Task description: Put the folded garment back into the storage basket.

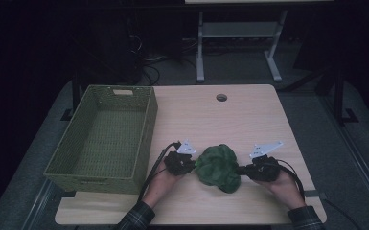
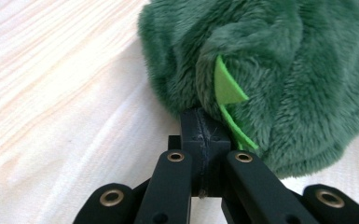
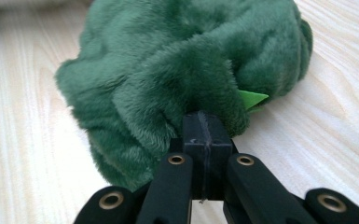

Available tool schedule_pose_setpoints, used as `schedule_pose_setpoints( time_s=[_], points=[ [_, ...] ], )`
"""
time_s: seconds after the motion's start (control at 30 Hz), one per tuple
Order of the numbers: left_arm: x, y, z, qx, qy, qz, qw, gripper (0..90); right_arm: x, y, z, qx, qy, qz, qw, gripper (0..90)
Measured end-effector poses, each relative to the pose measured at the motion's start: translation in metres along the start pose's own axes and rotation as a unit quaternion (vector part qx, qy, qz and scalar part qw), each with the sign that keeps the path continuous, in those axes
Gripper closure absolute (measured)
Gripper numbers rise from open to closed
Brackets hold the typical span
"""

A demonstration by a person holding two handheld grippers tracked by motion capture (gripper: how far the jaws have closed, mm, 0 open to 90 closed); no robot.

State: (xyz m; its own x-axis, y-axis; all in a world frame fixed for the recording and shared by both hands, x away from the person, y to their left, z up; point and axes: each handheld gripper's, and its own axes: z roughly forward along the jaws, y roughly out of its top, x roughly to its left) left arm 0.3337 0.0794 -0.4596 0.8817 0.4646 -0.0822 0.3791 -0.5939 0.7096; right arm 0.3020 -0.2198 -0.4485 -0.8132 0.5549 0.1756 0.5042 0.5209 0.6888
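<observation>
One green plush cloth (image 1: 218,167), one woven green basket (image 1: 106,136) and two grippers are counted on one table (image 1: 249,120). The cloth is seen as a single crumpled bundle of soft, furry fabric, and small bright green felt spikes (image 2: 226,88) are sewn on it. The basket is placed at the left part of the table, with its left side over the table edge, and nothing is seen inside it. The table top is made of pale wood with a fine grain, and one round hole (image 1: 221,97) is cut near its far edge. The room around is kept dark; a grey floor and one white metal frame (image 1: 239,38) are seen behind the table. The cloth is laid on the near middle of the table, between the two grippers, and is well apart from the basket. The left gripper (image 1: 191,165) is held at the left side of the bundle, and in the left gripper view its jaws are pressed together on a fold of the fabric just beside a felt spike. The right gripper (image 1: 243,170) is held at the right side, and in the right gripper view its jaws are likewise closed tightly on a fold of the cloth. Both pairs of fingers are thus clamped on the cloth at its opposite sides.
</observation>
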Motion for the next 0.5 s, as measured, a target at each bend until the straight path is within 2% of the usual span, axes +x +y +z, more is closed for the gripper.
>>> schedule_pose_setpoints(
  time_s=[0.3,0.4,0.5],
  points=[
    [0.002,0.001,-0.007,0.0,0.008,0.017,0.9998,89.6,0.004,-0.003,-0.006,-0.019,-0.012,-0.004,0.9997,90.0],
    [0.003,0.003,-0.015,-0.008,0.007,0.013,0.9999,87.5,0.002,-0.007,-0.014,-0.035,-0.022,0.004,0.9991,84.2],
    [0.005,0.005,-0.023,-0.007,0.003,0.02,0.9998,80.9,-0.004,-0.014,-0.021,-0.054,-0.04,0.013,0.9976,76.5]
  ],
)
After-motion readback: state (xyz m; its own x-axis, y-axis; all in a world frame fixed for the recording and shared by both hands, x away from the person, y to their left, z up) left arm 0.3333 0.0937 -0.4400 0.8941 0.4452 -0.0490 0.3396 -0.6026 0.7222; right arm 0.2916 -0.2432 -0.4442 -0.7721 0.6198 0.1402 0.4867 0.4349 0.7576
